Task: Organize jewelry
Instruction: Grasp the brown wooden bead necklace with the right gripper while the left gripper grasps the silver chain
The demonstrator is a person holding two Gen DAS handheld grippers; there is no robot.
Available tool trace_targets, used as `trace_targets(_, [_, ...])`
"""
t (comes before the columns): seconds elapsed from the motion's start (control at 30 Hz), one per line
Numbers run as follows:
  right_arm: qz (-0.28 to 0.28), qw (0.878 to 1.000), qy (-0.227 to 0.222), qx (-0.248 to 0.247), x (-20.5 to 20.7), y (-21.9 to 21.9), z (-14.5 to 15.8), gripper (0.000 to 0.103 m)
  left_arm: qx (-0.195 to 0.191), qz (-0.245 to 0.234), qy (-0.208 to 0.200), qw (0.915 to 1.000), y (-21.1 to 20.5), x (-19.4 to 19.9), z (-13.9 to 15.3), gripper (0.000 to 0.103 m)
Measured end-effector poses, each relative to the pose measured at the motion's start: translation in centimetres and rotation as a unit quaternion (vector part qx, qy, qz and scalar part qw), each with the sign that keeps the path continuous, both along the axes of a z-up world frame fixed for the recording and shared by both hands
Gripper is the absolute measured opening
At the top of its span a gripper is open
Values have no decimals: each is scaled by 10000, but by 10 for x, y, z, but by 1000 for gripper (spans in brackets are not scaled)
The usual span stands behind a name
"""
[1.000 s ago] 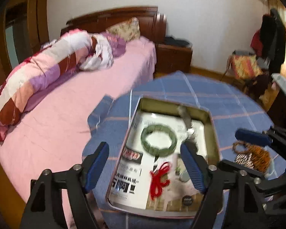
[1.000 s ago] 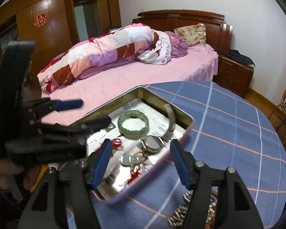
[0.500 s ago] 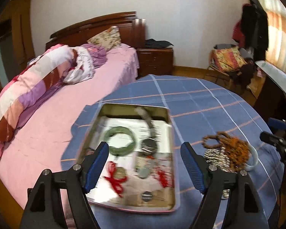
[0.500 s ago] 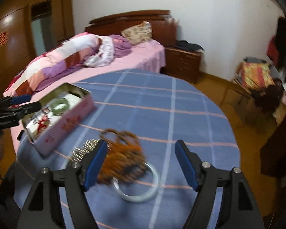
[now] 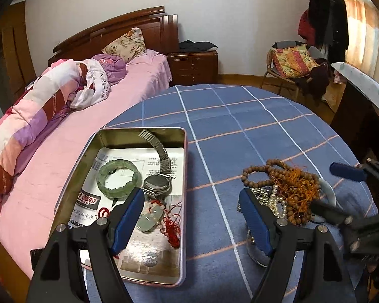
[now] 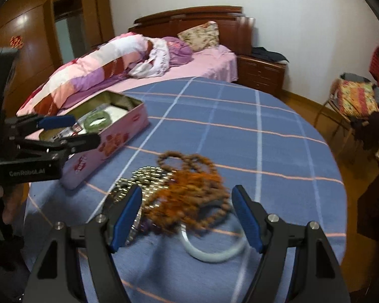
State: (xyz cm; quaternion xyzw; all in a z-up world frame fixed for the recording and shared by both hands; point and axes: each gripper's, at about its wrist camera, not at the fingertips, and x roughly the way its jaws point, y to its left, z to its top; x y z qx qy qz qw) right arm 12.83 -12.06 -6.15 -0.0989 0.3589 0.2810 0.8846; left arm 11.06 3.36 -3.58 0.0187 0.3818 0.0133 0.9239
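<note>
1. On the bench (image 5: 240,116), under a blue checked cloth, a tin (image 5: 183,176) sits at the edge nearest the bed (image 5: 93,116).
2. In the tin lie a green bangle (image 5: 119,179), a watch (image 5: 157,184), a pale pendant (image 5: 150,218) and red cords (image 5: 173,227).
3. Beside the tin, apart from it, wooden beads (image 6: 187,199) are heaped over pearls (image 5: 274,199) and a white bangle (image 6: 212,250).
4. My left gripper (image 5: 190,223) hangs with jaws wide and empty, one finger over the tin.
5. My right gripper (image 6: 187,217) hovers above the heap, jaws wide, gripping nothing.
</note>
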Motion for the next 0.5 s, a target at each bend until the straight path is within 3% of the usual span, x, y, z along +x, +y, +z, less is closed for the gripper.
trace_targets(0.07, [39, 9997, 6, -255, 4, 11, -10, 75, -24, 17, 18, 10000, 1, 0, -1, 78])
trace_targets(0.1, [-8, 9992, 32, -401, 8, 14, -15, 69, -44, 8, 15, 10000, 1, 0, -1, 78])
trace_targets(0.13, [-74, 9987, 107, -489, 12, 14, -19, 60, -68, -10, 6, 10000, 0, -1, 0, 78])
trace_targets(0.17, [-85, 9985, 227, -497, 15, 13, -23, 36, -80, -33, -4, 10000, -1, -1, 0, 78])
trace_targets(0.2, [-71, 9988, 277, -403, 16, 10, -22, 31, -87, -60, -7, 9999, -2, -1, 0, 78])
trace_targets(0.3, [-69, 9996, 223, -143, 13, -2, -11, 26, -104, -143, 14, 9998, -6, 1, -1, 78])
trace_targets(0.5, [-307, 9982, -349, 377, 3, -29, 37, 25, -93, -391, 106, 9991, -26, 10, -7, 78])
